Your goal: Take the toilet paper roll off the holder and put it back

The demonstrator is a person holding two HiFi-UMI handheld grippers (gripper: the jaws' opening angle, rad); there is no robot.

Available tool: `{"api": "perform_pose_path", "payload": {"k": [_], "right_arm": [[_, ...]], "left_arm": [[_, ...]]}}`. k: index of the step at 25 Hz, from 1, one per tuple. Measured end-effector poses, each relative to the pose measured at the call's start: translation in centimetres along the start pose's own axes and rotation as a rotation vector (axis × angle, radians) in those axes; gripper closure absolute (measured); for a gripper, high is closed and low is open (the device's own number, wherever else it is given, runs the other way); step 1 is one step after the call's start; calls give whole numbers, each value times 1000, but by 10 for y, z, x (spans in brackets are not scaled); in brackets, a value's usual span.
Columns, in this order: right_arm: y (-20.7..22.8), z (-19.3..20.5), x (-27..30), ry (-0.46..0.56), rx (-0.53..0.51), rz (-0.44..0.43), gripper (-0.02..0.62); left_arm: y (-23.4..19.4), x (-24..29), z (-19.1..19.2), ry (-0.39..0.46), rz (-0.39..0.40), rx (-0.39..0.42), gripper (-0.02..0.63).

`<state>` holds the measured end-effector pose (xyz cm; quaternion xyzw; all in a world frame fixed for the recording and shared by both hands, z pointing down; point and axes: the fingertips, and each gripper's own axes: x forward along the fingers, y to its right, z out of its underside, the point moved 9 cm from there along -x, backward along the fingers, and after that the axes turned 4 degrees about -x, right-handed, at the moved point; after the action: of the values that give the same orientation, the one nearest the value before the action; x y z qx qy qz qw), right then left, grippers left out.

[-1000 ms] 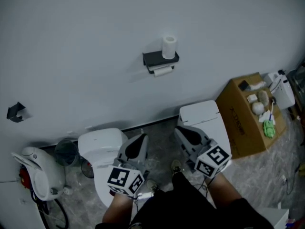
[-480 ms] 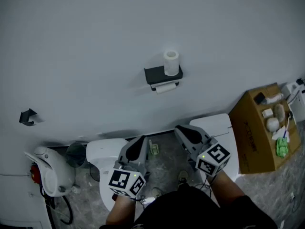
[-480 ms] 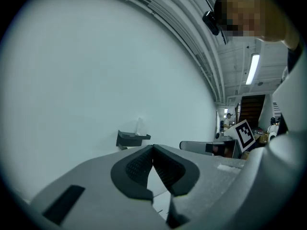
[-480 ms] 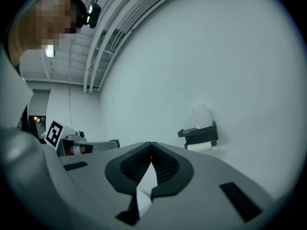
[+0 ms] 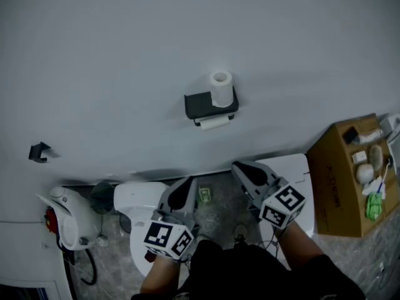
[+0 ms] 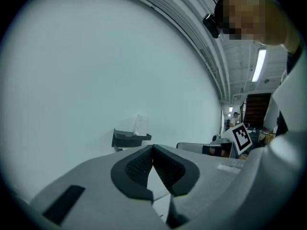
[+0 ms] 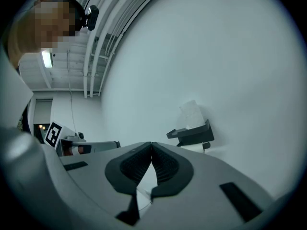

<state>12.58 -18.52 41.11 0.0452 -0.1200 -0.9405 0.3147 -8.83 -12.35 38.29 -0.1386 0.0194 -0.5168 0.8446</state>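
Left claw [image 5: 185,183] and right claw [image 5: 240,167] both closed, white toilet paper roll [image 5: 220,87] on its holder

I have the two claws low and side by side, pointing towards the wall. Each has its jaws pressed together with nothing between them (each claw's own view shows the dark pads meeting). The roll stands upright at the right end of the black wall-mounted holder shelf [image 5: 201,105], well apart from both claws. A white toilet [image 5: 134,197] sits on the floor at the left, and an open brown cardboard box [image 5: 340,180] at the right.
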Motion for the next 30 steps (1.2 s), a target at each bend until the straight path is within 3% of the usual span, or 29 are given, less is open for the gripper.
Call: {"api": "perform_pose_path", "payload": {"k": [7, 11, 15, 24, 30], "right_arm": [[5, 1, 31, -6, -2, 50, 581], [-4, -6, 56, 7, -24, 107, 540], [-13, -14, 79, 21, -62, 185, 449], [-25, -30, 112, 57, -134, 384, 270], [-13, -42, 121, 74, -144, 440, 232]], "left_arm": [[-38, 17, -4, 1, 49, -5, 603], [-69, 24, -17, 1, 116, 9, 601], [-98, 30, -27, 6, 187, 16, 597], [-147, 44, -38, -2, 336, 57, 397], [-162, 52, -41, -10, 365, 69, 359]]}}
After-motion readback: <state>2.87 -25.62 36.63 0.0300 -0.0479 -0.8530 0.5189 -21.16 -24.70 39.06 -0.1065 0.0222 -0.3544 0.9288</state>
